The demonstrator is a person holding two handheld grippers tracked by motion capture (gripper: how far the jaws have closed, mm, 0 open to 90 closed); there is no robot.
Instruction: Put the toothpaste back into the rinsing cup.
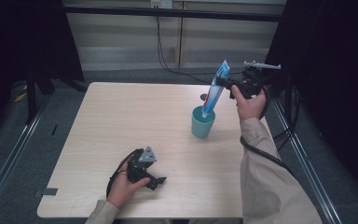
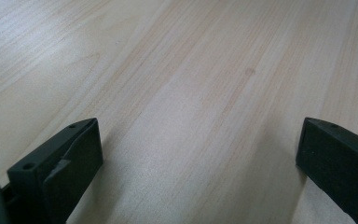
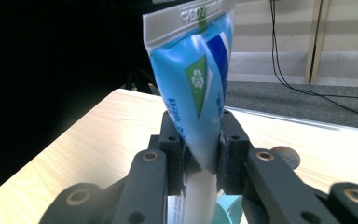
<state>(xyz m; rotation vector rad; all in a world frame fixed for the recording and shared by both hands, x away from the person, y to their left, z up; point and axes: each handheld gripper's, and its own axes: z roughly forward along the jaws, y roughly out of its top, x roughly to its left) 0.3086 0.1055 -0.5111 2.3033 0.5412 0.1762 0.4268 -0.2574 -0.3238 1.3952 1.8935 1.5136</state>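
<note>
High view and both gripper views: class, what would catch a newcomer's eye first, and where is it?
First, the blue and white plastic toothpaste tube, slanting up from the teal plastic cup right of the centre of the pale wooden table. The right gripper clamps it about mid-length, its black fingers pressed on both sides. Near the table's front edge, the left gripper rests with fingers wide apart over bare wood.

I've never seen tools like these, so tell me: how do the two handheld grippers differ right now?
The right gripper is raised over the teal cup, jaws shut on a blue toothpaste tube whose lower end is in the cup. The left gripper sits low at the table, jaws wide open on nothing. Both are black and hand-held.
</note>
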